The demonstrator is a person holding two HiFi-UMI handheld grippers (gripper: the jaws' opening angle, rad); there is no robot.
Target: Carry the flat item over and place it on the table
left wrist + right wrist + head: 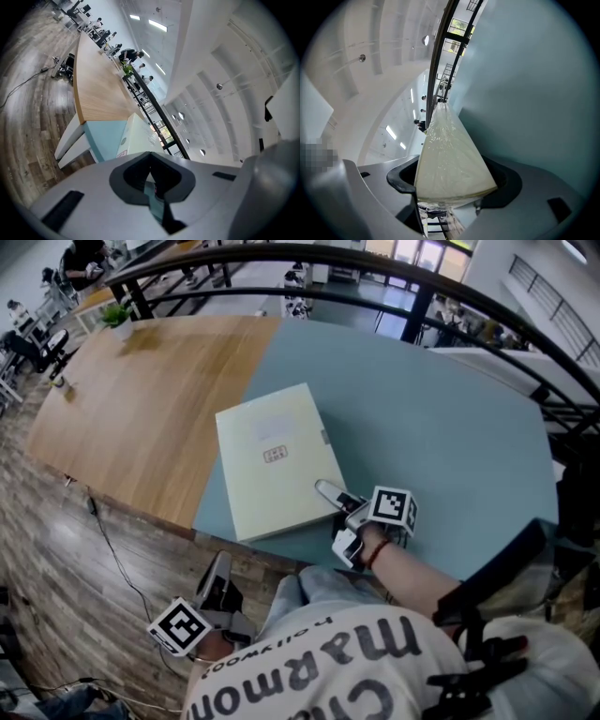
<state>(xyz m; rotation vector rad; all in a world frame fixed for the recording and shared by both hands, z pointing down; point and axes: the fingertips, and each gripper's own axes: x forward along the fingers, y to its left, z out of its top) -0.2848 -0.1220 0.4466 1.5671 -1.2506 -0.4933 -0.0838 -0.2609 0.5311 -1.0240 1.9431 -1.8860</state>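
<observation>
A pale yellow flat box, wrapped in clear film, lies flat on the teal part of the table, close to the front edge. My right gripper reaches in at the box's near right corner. In the right gripper view the box sits between the jaws, which stand wide; the far jaw does not seem to press on it. My left gripper hangs below the table's front edge, away from the box, with nothing in it. In the left gripper view its jaws meet, and the box shows beyond them.
The table's left half is wood, with a small potted plant at its far corner. A black railing curves behind the table. A cable trails over the wooden floor on the left. People sit at desks far left.
</observation>
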